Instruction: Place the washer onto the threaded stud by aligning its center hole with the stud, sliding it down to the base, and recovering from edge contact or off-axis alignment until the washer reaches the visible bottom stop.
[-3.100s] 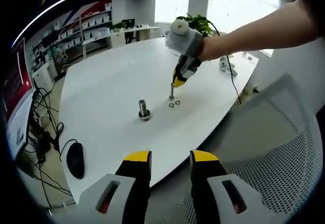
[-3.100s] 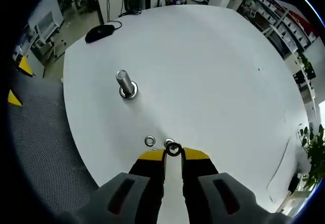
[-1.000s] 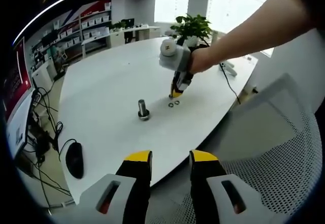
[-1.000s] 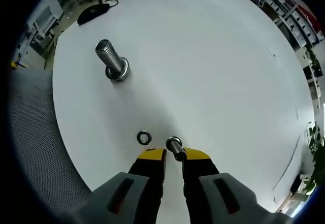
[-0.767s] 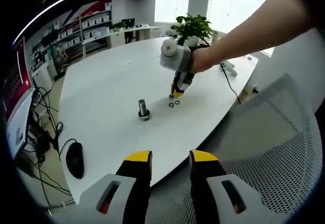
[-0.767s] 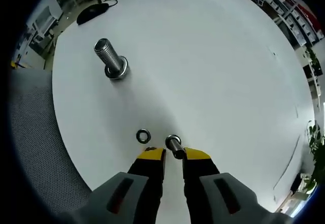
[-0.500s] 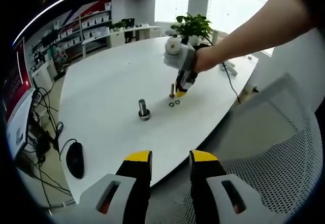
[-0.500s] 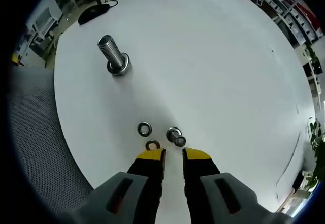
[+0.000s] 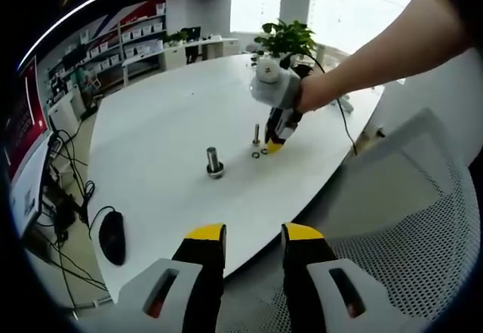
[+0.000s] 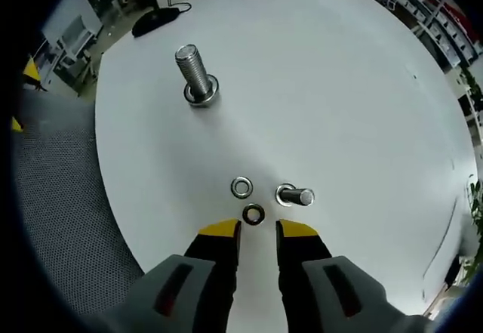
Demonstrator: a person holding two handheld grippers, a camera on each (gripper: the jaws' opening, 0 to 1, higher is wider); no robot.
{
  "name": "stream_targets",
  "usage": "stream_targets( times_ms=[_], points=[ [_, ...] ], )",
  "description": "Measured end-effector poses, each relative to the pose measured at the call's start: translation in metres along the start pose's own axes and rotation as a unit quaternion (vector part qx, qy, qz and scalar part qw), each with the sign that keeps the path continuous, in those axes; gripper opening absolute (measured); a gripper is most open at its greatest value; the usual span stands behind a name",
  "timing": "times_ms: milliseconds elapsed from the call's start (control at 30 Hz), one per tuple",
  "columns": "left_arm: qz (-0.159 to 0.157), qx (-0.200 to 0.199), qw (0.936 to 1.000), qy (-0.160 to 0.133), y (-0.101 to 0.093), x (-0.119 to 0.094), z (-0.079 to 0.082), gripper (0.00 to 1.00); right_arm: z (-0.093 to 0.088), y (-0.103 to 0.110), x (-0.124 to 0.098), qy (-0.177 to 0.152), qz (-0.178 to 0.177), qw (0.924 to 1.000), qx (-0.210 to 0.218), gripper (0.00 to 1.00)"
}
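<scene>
- While our right gripper (image 10: 256,232) hovers with jaws narrowly parted and holding nothing, a loose washer (image 10: 253,214) lies on the bench (image 10: 339,91) just ahead of its tips.
- Beyond sit a second washer (image 10: 241,187) and the small stud (image 10: 294,195), a ring at its base.
- Farther off stands a larger bolt (image 10: 195,75).
- Our left gripper (image 9: 253,236) idles, slightly parted, empty.
- We judge more washers remain.

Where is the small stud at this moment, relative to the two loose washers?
In the right gripper view, the small stud stands on the white table, right of both loose washers, just beyond the right gripper.
</scene>
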State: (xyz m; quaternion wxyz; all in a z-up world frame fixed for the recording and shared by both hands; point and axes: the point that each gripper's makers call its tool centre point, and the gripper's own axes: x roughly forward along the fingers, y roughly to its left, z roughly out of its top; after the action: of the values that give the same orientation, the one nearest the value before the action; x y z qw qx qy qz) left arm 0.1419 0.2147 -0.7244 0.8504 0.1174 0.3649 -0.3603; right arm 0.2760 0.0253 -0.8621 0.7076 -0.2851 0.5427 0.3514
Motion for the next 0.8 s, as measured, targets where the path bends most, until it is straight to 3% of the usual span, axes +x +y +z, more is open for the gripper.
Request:
stream_targets(
  times_ms=[133,333,800],
  points=[
    [0.003,0.0,1.0,-0.002,0.0008,-0.0004,0.0006,0.27,0.0059,0.0031,0.0023,-0.014,0.005,0.9999,0.005,0.22],
    [0.004,0.0,1.0,-0.002,0.0011,-0.0007,0.0003,0.27,0.003,0.0056,0.0084,0.002,0.001,1.0,-0.005,0.22],
    [0.005,0.0,1.0,-0.005,0.0017,-0.0012,0.0009,0.27,0.0008,0.0098,0.006,-0.007,0.01,0.9997,-0.02,0.18]
  ],
)
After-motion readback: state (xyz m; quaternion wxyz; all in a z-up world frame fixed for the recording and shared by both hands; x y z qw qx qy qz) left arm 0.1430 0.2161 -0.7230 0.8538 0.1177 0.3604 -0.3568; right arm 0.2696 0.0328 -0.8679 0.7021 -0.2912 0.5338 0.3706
